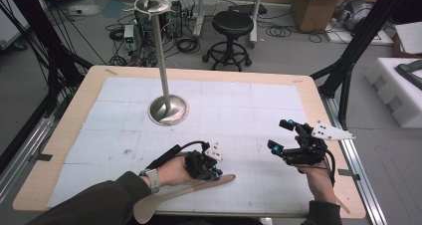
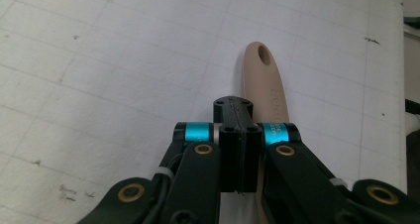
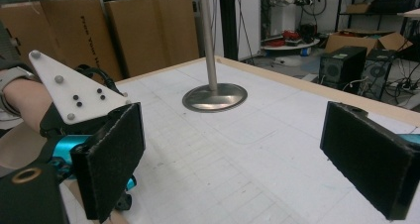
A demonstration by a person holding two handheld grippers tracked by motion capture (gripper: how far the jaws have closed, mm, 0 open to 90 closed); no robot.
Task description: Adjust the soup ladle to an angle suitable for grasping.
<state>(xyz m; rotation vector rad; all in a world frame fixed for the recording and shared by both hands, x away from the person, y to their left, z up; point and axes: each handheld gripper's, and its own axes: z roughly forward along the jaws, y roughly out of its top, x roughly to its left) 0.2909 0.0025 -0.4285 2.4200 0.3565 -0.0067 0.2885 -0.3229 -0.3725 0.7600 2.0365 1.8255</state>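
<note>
Lying flat on the desk [image 1: 59, 150], a beige spatula [image 1: 189, 190] sat well in front of the metal stand [image 1: 168, 108], close to the near edge; its handle was long, smooth and matt, tapering to a rounded tip pierced by an oval hanging hole [image 2: 265, 58], with faint raised lettering along its length; its broad, flat blade widened toward the person's sleeve [image 1: 94, 205] and reached past the desk's edge. The left gripper [image 1: 215, 171] rested over the handle's middle, its black fingers [image 2: 236, 135] pressed together, and the handle ran on beneath and beside them; whether they pinched it could not be told. The right gripper [image 1: 279, 135] hovered to the right of the spatula and well apart from it, its fingers [image 3: 369, 159] spread wide with nothing between them; their pads were flat black rectangles with a fuzzy, felt-like face. Each gripper carried teal metal collars and brass-coloured pivots; a pale triangular plate with dark dots topped the left one. The stand was a slim polished pole rising from a shiny domed round foot. A white gridded mat [image 1: 249, 110], scuffed with small dark marks, covered the pale wooden desk around the stand.
</note>
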